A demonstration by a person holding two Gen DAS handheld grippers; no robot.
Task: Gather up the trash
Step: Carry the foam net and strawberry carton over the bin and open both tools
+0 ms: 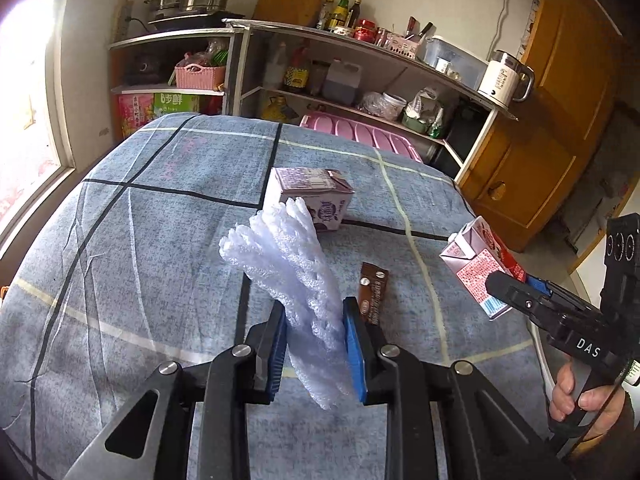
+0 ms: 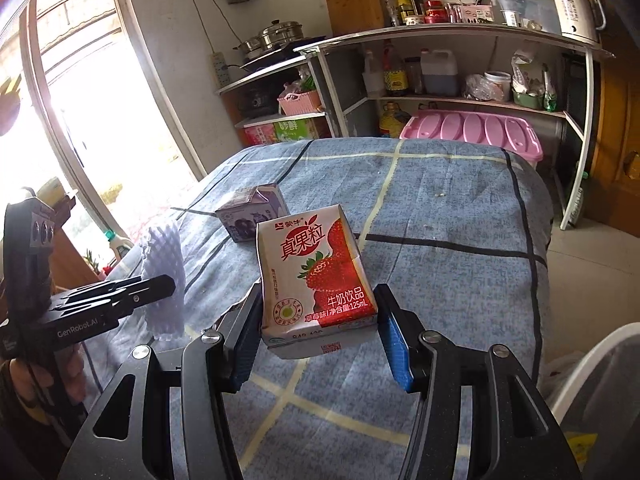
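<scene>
Your left gripper (image 1: 316, 344) is pinching a white foam fruit net (image 1: 288, 280) between its blue pads; the net stands up out of the jaws in the centre of the left wrist view, lifted clear of the cloth and leaning toward the upper left. In the right wrist view the same net shows at the left edge, gripped from the side.

Your right gripper (image 2: 318, 344) is clamped on a red-and-white strawberry milk carton (image 2: 316, 276). The carton fills the middle of that frame, raised off the surface, its printed face toward the camera and its lower end between the two pads. The left pad presses on its side; on the right a thin gap seems to show beside the carton's lower corner, so contact on that side is hard to judge. From the left wrist view this carton appears at the right edge, tilted, held in black fingers with your hand (image 1: 576, 396) on the handle below.

Still lying on the blue checked cloth (image 1: 140, 240) are a purple carton (image 1: 316, 196), just above centre in the left view, behind the net, and a brown wrapper (image 1: 372, 292), flat on the cloth just right of the net.

Beyond the cloth, across the top of both frames, stands a metal shelf unit (image 2: 460, 34) with bottles, pots and a pink bin (image 2: 472, 128).
</scene>
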